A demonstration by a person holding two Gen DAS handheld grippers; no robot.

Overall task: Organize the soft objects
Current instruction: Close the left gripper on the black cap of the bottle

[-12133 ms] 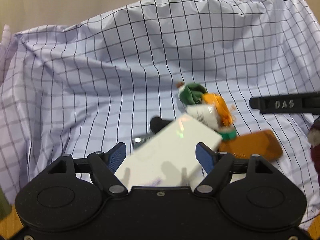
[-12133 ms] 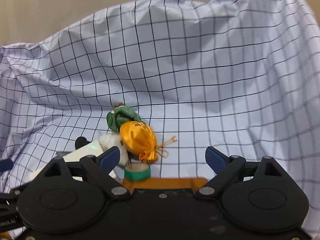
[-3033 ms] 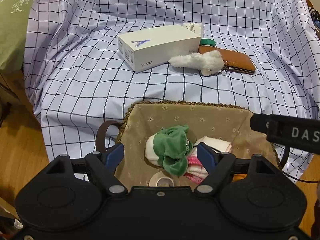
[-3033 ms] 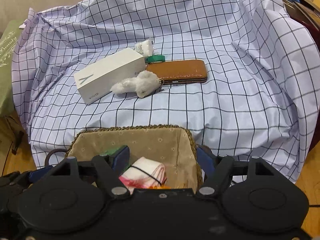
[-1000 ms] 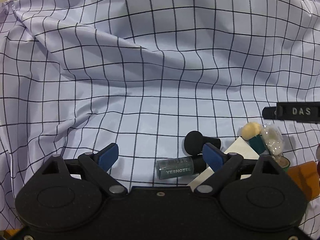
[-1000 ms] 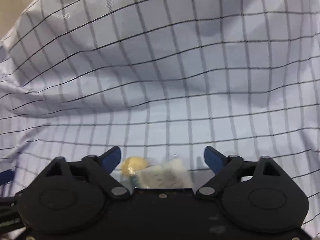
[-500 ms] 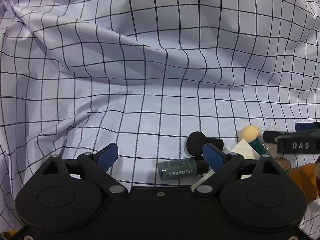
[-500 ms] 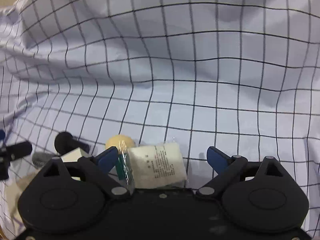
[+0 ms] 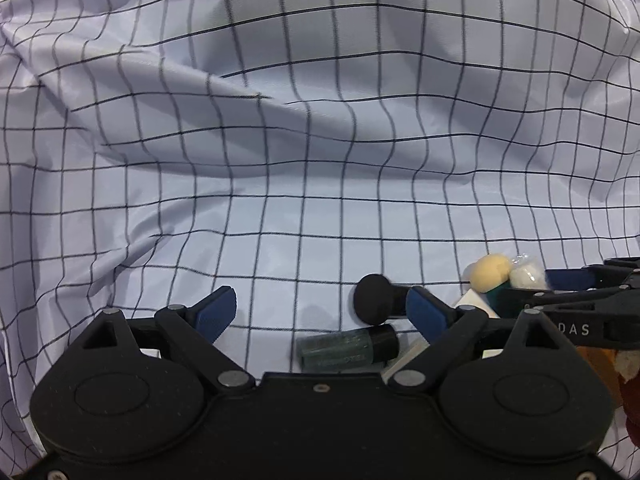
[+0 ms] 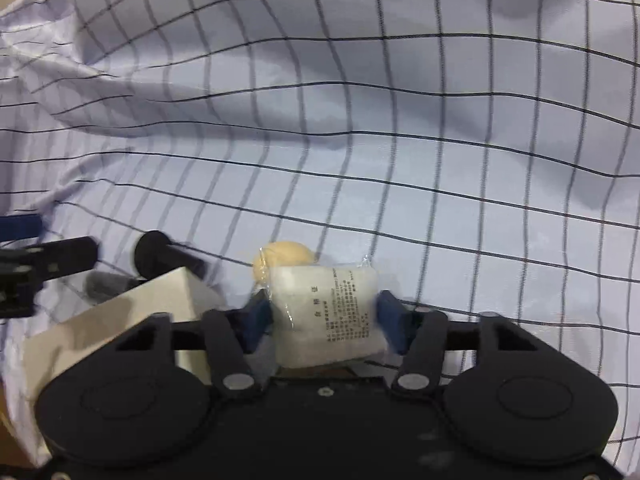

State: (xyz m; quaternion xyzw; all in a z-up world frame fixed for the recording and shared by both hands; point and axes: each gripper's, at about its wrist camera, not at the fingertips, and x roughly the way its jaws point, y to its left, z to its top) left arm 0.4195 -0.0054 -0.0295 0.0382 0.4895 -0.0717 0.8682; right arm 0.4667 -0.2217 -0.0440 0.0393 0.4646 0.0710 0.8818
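Packet (image 10: 326, 312) of white soft stuff sits clamped between the right claw's (image 10: 326, 318) pads, which have just been closing, low over the checked cloth (image 10: 360, 120); left claw (image 9: 320, 312) gapes empty.

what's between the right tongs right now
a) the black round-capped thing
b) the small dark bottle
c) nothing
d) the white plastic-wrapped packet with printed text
d: in the right wrist view the right tongs have just been closing, and their blue pads now press both sides of the white wrapped packet; the dark bottle lies on the checked cloth by the open left tongs.
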